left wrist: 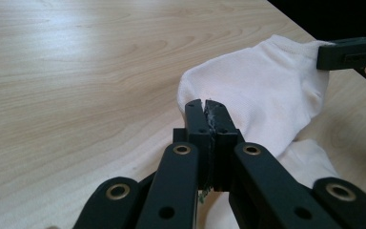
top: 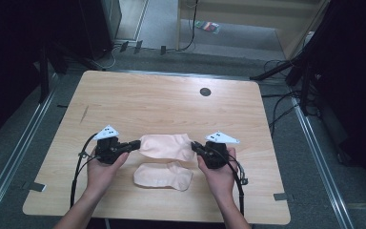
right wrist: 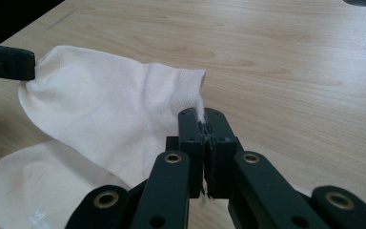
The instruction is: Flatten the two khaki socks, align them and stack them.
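A pale pink sock [top: 166,146] hangs stretched between my two grippers above the wooden table [top: 138,102]. My left gripper [top: 136,144] is shut on its toe end [left wrist: 190,90]. My right gripper [top: 194,146] is shut on its cuff end [right wrist: 190,90]. In the left gripper view my left gripper [left wrist: 204,102] pinches the fabric, with the right gripper's jaws at the far edge. In the right gripper view my right gripper [right wrist: 201,112] pinches the ribbed cuff. A second matching sock [top: 163,175] lies flat on the table below the held one and closer to me.
A dark round hole [top: 205,91] sits in the table's far right part. Black stands and cables crowd the floor beyond the table's right and far edges. Bare wood stretches across the far half of the table.
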Tool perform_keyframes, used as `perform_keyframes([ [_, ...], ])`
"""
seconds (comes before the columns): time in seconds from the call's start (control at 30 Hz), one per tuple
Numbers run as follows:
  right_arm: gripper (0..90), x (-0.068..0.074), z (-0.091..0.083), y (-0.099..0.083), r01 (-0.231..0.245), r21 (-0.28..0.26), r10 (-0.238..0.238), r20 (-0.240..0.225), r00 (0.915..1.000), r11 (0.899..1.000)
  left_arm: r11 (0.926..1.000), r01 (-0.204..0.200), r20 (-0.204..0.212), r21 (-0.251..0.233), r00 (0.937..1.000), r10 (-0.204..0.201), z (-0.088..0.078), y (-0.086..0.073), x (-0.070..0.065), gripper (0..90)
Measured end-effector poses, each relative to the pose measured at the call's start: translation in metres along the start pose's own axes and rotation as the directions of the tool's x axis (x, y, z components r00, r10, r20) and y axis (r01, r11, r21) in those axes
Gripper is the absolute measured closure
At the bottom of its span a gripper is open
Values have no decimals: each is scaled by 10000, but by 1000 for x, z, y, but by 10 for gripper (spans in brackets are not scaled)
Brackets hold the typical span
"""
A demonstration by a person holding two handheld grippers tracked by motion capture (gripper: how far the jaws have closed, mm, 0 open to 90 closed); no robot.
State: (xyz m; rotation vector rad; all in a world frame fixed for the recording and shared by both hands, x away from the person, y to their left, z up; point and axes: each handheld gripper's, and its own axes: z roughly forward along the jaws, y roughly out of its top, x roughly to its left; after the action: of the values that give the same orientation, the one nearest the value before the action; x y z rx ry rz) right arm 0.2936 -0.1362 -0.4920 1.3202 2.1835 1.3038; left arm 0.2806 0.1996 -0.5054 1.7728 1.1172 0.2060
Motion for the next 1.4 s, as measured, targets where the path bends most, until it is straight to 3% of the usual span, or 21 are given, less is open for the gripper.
perform_keyframes([
  [0.37, 881, 13, -17, -20, 20, 153, -14, -370, 9993, 9999, 9995, -230, 121, 197, 9997, 228, -19, -20, -14, 900],
  [0.67, 880, 22, -27, -37, 71, 406, -47, -587, 9983, 9992, 9966, -466, 36, 687, 9989, 464, -26, -43, -23, 900],
  [0.93, 880, 23, -27, -49, 48, 661, -2, -700, 9975, 9978, 9939, -454, -96, 1001, 9989, 466, -28, -54, -22, 900],
  [1.27, 880, 29, -28, -52, -27, 738, 104, -1031, 9946, 9973, 9923, -158, -11, 1227, 9999, 160, -31, -58, -19, 900],
  [1.4, 879, 30, -26, -54, -22, 891, 116, -1048, 9944, 9960, 9892, -362, -187, 1419, 9991, 392, -28, -60, -17, 900],
])
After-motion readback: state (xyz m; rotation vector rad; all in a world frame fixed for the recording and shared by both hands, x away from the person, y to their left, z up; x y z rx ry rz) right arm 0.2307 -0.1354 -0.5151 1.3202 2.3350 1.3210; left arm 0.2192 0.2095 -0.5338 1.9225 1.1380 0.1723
